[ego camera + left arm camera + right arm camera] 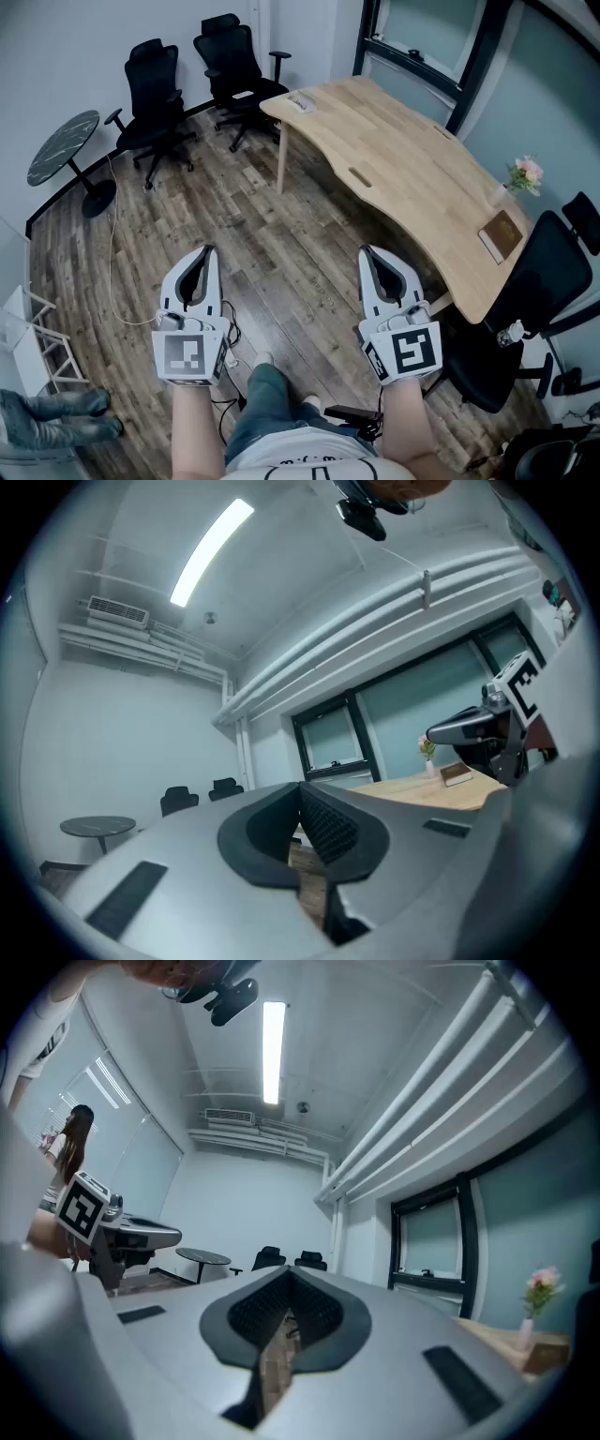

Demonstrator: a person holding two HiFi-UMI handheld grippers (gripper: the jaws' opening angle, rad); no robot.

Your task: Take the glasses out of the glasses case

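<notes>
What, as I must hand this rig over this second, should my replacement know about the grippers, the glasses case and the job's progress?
Left gripper: shut, empty, held level over the wood floor.
Right gripper: shut, empty, alongside it.
Glasses case: not identifiable; small items lie on the wooden desk to the right, too small to tell.
Done: nothing.
Left: find the case, open it, take the glasses out.

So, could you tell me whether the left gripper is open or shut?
Shut: the left gripper has its fingers meeting at the tips, with nothing held between them.
</notes>
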